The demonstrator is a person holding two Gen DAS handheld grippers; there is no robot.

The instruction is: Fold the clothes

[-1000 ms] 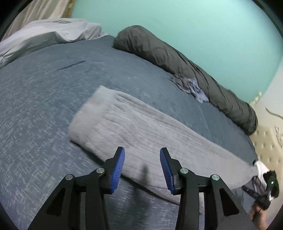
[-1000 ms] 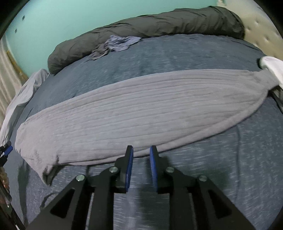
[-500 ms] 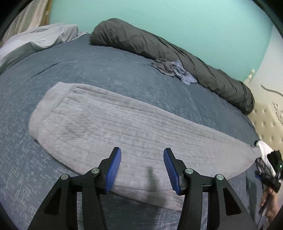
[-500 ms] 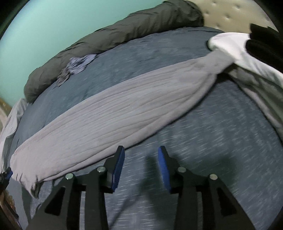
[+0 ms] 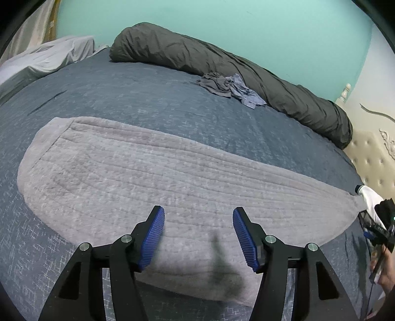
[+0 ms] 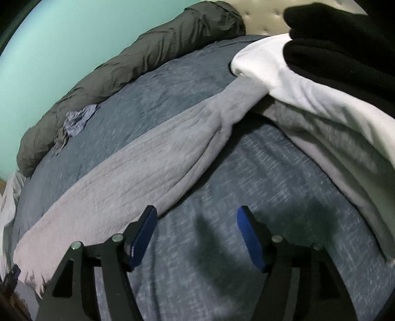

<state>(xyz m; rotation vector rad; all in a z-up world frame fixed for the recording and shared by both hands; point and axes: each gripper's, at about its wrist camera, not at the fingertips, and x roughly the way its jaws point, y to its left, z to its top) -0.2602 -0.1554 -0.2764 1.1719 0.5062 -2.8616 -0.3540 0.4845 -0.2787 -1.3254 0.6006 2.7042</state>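
We note the grey ribbed garment [image 5: 158, 177] lying flat in a long band across the blue bedspread [image 5: 153, 98], one narrow end running under a stack of clothes [image 6: 308, 81] at the right. In the right wrist view that end [image 6: 237, 98] lifts off the bed and disappears beneath white cloth, with a black piece on top.

Change over the last second: the right gripper [image 6: 196, 227] was nearly closed and aimed at the middle of the garment's near edge; now its jaws stand wide, holding nothing, and it has swung toward the stack end, with bare bedspread between the blue pads [image 6: 249, 237]. The left pad sits just beside the garment's near edge. The left gripper [image 5: 196, 229] has stayed wide and empty, and has drawn back so that the whole band, rounded left end included, is in its view; it hovers over the near edge.

Our reading: neither claw has cloth, so no fold is started on this piece. The right one looks to be lining up for the trapped end. Risk: pulling there may drag the stack along.

Further out: a dark rolled duvet [image 5: 246, 71] along the teal wall [image 5: 222, 22], a small crumpled rag [image 5: 232, 87] against it, a pale sheet [image 5: 49, 54] at far left.
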